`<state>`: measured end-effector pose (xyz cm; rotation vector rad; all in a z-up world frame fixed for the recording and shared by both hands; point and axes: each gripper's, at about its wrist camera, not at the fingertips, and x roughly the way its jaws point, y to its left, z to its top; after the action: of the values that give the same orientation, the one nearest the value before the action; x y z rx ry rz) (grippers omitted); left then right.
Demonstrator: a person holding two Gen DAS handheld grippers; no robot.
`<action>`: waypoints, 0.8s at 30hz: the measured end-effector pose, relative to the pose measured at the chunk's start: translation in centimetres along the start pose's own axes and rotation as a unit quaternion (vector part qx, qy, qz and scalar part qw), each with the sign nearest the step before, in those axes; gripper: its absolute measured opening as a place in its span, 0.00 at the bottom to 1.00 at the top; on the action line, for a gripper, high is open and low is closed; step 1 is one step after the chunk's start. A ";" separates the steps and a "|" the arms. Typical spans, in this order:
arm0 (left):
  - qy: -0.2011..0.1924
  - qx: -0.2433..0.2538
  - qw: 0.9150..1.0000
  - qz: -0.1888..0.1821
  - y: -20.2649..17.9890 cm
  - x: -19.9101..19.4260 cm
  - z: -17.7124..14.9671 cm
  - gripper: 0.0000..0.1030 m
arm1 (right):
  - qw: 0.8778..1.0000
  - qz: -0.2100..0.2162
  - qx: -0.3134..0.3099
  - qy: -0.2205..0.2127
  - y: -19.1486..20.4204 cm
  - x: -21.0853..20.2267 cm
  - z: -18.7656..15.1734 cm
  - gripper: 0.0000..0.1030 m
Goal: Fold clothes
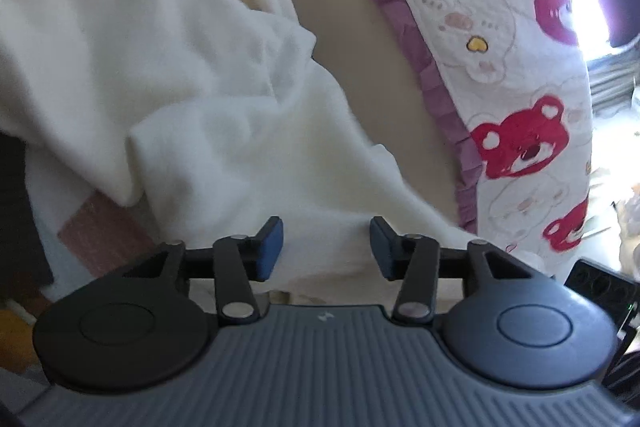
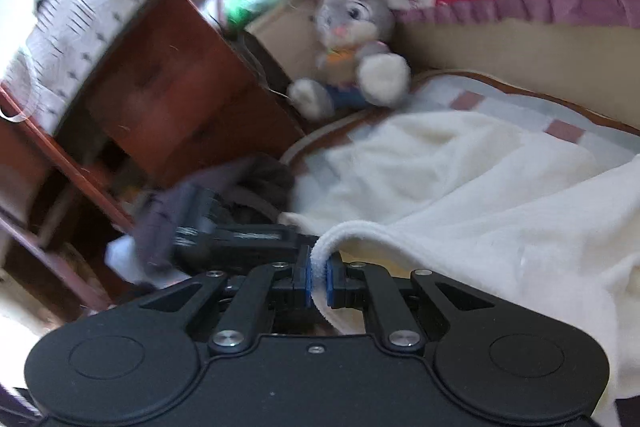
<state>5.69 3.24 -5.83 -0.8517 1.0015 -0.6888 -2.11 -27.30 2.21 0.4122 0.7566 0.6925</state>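
A cream fleece garment [image 1: 168,75] lies rumpled on the bed, filling the left and middle of the left wrist view. My left gripper [image 1: 326,247] is open and empty, its blue pads just above the fleece. In the right wrist view the same garment [image 2: 500,187] spreads to the right. My right gripper [image 2: 319,279] is shut on a folded hem edge of the garment and lifts it a little. The left gripper's body [image 2: 224,227] shows just beyond it.
A bear-print quilt [image 1: 500,47] with a purple frill lies along the beige headboard [image 1: 360,27]. A grey plush rabbit [image 2: 352,43] sits at the bed's corner. A wooden cabinet [image 2: 168,95] stands to the left, with dark clothes [image 2: 256,183] below it.
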 end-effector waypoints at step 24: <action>-0.140 0.455 0.830 0.292 -10.4 1.2 -4.6 0.10 | 0.994 0.007 0.110 -0.014 -3.9 -3.4 0.2 0.33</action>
<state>0.80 -4.29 1.22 0.2088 0.5006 -0.4037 -2.10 -32.50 1.73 0.6275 0.8079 0.6161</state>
